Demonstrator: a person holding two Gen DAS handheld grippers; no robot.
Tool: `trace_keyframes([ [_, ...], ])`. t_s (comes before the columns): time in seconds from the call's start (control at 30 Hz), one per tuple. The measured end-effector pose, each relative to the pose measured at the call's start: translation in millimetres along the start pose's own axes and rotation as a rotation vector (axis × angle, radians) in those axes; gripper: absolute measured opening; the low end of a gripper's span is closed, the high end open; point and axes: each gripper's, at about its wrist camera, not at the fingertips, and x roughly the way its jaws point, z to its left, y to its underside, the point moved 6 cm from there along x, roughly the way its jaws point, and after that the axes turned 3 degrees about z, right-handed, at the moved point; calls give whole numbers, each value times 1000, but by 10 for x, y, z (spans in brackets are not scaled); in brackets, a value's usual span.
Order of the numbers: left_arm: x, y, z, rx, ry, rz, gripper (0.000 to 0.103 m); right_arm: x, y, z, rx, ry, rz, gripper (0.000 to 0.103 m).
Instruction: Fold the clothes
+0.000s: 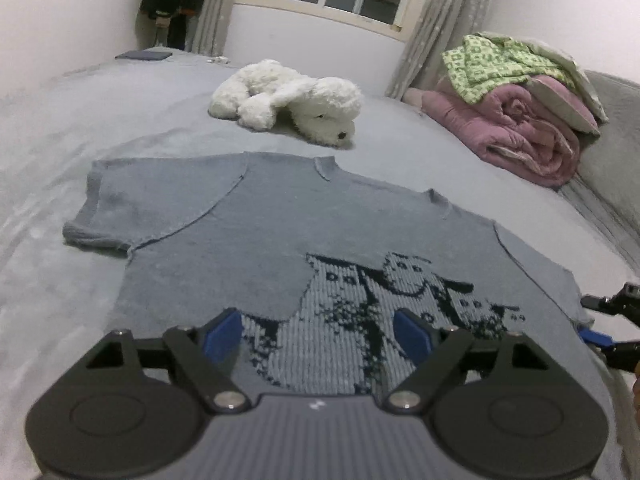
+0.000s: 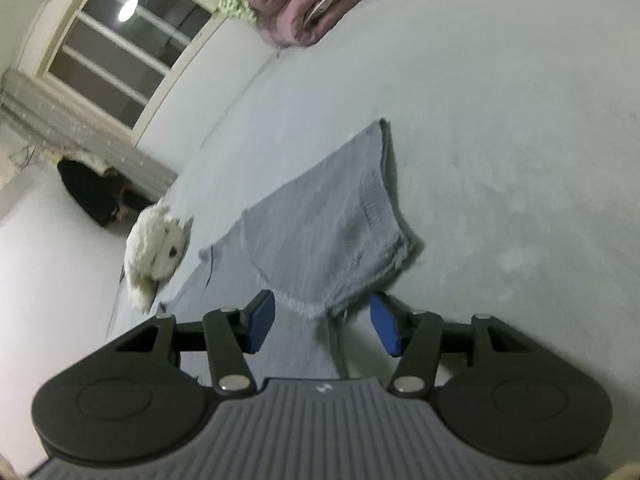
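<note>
A grey knitted short-sleeved sweater (image 1: 248, 232) with a dark cat picture lies spread flat on the bed, collar toward the far side. My left gripper (image 1: 318, 330) is open and empty, just above the sweater's lower part over the picture. My right gripper (image 2: 322, 320) is open and empty, tilted, at the sweater's right sleeve (image 2: 340, 220); the sleeve's edge lies between its blue pads. The right gripper also shows at the right edge of the left wrist view (image 1: 612, 320).
A white plush dog (image 1: 288, 100) lies beyond the sweater's collar. A rolled pink quilt (image 1: 520, 132) with a green patterned garment (image 1: 496, 64) on top sits at the far right. A dark flat object (image 1: 144, 55) lies far left. The bed (image 1: 60, 128) has a grey cover.
</note>
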Motion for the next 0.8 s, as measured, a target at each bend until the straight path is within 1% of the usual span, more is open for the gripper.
trace_keyframes([
  [0.1,63,-35,26,-51,23,19,79,50,-48,20,0,40,-43,48],
  [0.2,117,-66,-11,-36,21,30,77,110,-74,104,-61,104,-62,40],
  [0.27,141,-82,-32,-18,16,37,77,152,-76,196,-119,141,-56,21],
  [0.37,161,-88,-25,-11,21,58,78,178,-63,380,-209,172,-57,10],
  [0.5,162,-81,27,-7,24,76,79,190,-35,642,-326,186,-64,8],
  [0.63,142,-76,67,-5,24,81,79,263,6,871,-416,190,-35,8],
  [0.8,125,-87,87,-14,24,82,79,409,104,1124,-499,194,10,7],
])
